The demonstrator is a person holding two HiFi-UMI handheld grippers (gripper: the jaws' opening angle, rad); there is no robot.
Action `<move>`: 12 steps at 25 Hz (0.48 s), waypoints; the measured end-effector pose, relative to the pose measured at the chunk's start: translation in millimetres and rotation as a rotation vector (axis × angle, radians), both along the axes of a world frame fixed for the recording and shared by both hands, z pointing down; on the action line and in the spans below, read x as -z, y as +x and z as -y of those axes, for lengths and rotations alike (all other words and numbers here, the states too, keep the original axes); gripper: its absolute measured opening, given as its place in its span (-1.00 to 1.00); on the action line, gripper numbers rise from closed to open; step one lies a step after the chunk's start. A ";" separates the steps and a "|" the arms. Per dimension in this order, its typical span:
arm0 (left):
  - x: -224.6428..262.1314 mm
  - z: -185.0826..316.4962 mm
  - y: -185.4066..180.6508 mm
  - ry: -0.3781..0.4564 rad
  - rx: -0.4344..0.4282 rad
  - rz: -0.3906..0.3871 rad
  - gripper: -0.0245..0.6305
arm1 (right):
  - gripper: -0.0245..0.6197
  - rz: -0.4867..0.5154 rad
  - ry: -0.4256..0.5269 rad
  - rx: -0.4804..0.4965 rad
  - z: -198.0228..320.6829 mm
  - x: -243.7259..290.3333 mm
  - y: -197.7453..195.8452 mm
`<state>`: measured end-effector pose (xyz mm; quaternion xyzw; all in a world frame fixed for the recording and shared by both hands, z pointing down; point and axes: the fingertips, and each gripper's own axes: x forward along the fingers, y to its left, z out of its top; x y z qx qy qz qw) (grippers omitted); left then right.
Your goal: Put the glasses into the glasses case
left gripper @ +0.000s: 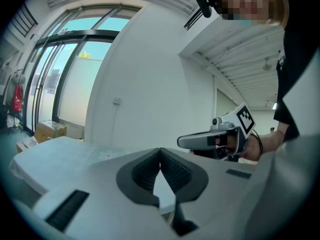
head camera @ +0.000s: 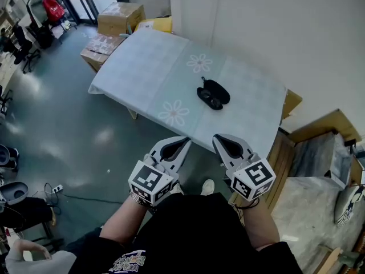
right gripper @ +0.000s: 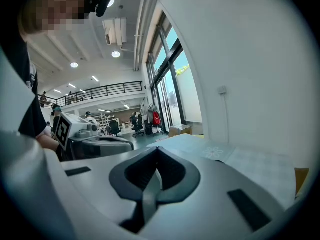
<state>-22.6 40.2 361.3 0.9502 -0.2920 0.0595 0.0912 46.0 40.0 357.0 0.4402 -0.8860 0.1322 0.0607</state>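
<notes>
Nothing of the task looks started, and both tools sit low, close to the person's body. The left hand-held gripper is clenched, its ribbed pads meeting at the tip with nothing between them, as its own view shows. The right hand-held gripper is clenched and empty too.

Out on the surface, a table under a pale blue cloth printed with white flowers, lies the black oval glasses case, towards the wall side and well in from the near edge. A dark shape with two paler ovals at its near side looks like the glasses. At this size there is no telling whether they rest in the open case or just against it.

Both hand-held grippers hang short of the surface's near edge, well apart from the case, which lies ahead of them and nearer the right one's line. By the look of it the whole job remains: reaching in, taking the glasses, seating them in the case and closing it.
</notes>
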 end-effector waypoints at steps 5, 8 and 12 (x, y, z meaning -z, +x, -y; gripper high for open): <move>1.0 -8.1 15.6 0.001 0.025 0.008 -0.84 | -0.85 0.018 0.001 0.021 -5.9 -1.9 15.4; 0.1 -10.6 20.1 0.001 0.038 0.019 -0.84 | -0.85 0.028 0.001 0.036 -7.2 -3.6 20.0; -1.0 -11.5 25.9 -0.004 0.052 0.029 -0.84 | -0.85 0.040 -0.007 0.050 -7.7 -6.5 26.1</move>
